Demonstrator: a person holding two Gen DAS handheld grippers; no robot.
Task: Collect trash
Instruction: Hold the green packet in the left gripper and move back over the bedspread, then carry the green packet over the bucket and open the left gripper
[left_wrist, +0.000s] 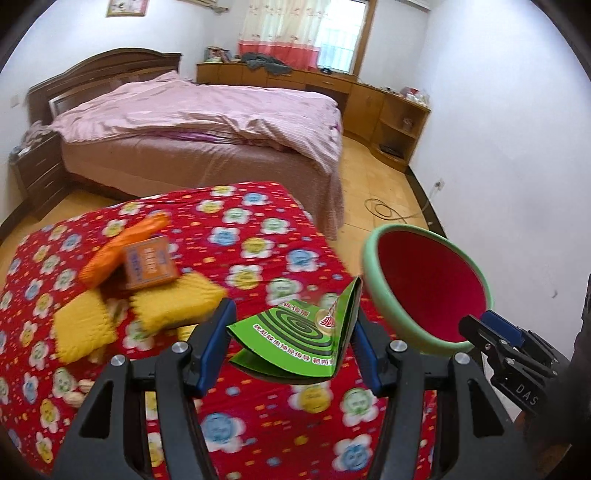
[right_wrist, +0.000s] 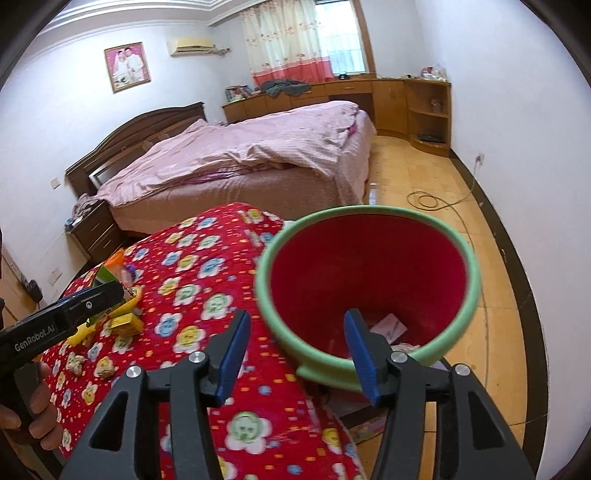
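My left gripper (left_wrist: 291, 345) is shut on a flattened green mosquito-coil box (left_wrist: 295, 339), held above the table with the red flowered cloth (left_wrist: 258, 236). Just right of it a red bin with a green rim (left_wrist: 373, 280) tilts beside the table edge. My right gripper (right_wrist: 295, 350) straddles the near rim of the bin (right_wrist: 280, 332). Its right finger (right_wrist: 360, 354) is inside the bin. The left finger (right_wrist: 232, 354) stands apart from the wall, so the pads do not press on it. A pink paper (right_wrist: 388, 325) lies in the bin.
On the cloth lie an orange packet (left_wrist: 122, 247), an orange box (left_wrist: 149, 262), two yellow pads (left_wrist: 173, 301) and some nut shells (left_wrist: 75, 393). A bed (left_wrist: 207, 122) stands behind the table. A cable (right_wrist: 424, 201) coils on the floor by the right wall.
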